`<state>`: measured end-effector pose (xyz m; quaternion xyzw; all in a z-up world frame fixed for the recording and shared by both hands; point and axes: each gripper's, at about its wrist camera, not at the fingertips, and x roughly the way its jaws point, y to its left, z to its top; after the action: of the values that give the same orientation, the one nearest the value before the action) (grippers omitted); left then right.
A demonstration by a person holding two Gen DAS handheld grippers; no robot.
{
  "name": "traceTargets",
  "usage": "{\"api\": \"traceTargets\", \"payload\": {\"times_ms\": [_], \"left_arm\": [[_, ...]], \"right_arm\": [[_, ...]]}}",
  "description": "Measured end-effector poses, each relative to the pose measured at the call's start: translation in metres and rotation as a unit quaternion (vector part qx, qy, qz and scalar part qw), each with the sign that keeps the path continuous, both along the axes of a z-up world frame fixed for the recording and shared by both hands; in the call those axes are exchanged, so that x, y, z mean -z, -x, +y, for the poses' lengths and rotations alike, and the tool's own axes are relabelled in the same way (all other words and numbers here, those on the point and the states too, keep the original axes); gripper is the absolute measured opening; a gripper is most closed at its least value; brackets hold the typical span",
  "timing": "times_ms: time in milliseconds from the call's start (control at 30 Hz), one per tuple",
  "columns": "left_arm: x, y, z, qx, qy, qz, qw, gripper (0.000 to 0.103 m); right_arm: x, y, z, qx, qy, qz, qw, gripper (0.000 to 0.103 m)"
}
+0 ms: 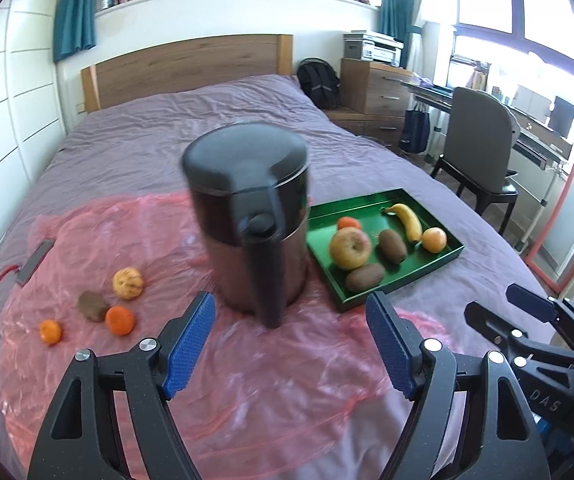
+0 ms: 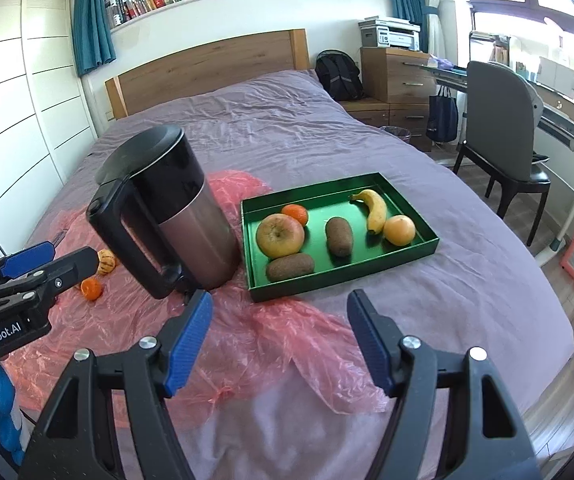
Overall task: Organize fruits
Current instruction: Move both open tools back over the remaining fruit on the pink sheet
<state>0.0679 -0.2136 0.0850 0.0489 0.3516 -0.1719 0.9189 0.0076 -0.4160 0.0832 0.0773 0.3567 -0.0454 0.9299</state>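
Left wrist view: the left gripper (image 1: 289, 318) hangs above the pink plastic sheet (image 1: 247, 380) with its jaws spread wide and nothing between them; its blue pads (image 1: 191, 344) frame the handle of the steel kettle (image 1: 251, 216), which stands upright directly ahead. The right gripper (image 2: 279, 320), shown in the right wrist view, is likewise spread and empty, aimed at the near edge of the green tray (image 2: 419, 250).

Step in hand, as judged: collecting a loose fruit for the tray. To do it well, the left gripper should swing left past the kettle, descend with jaws wide over one fruit alone, and close gently across its widest part; the sheet is slippery and the soft bed (image 1: 127, 140) gives way, so a round fruit may roll if nudged.

Four fruits lie loose to the left of the left gripper, well apart from it: a small mandarin (image 1: 50, 331) farthest left, a larger mandarin (image 1: 120, 320) touching or just beside a kiwi (image 1: 93, 305), and a scored yellowish fruit (image 1: 128, 283) behind them. The tray, right of the kettle, already holds an apple (image 2: 280, 235), a mandarin behind it, two kiwis, a banana (image 2: 375, 209) and an orange (image 2: 399, 230).
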Motion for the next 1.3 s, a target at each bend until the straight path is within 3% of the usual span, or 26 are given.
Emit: {"api": "traceTargets", "payload": {"times_ms": [467,767,1033,1300], "left_arm": [[0.055,0.029,0.115,-0.079,-0.016,0.039,0.996,0.073],[0.079,0.022,0.2,-0.154,0.006,0.065,0.986,0.073],[0.101,-0.006,0.253,-0.2,0.038,0.097,0.9742,0.073],[0.115,-0.08,0.28,-0.24,0.11,0.146,0.9535,0.073]], "right_arm": [[0.017,0.018,0.076,-0.065,0.015,0.036,0.997,0.102],[0.03,0.003,0.139,-0.136,0.01,0.048,0.99,0.102],[0.06,-0.027,0.202,-0.206,0.002,0.061,0.977,0.102],[0.098,-0.084,0.26,-0.254,-0.013,0.07,0.965,0.102]]}}
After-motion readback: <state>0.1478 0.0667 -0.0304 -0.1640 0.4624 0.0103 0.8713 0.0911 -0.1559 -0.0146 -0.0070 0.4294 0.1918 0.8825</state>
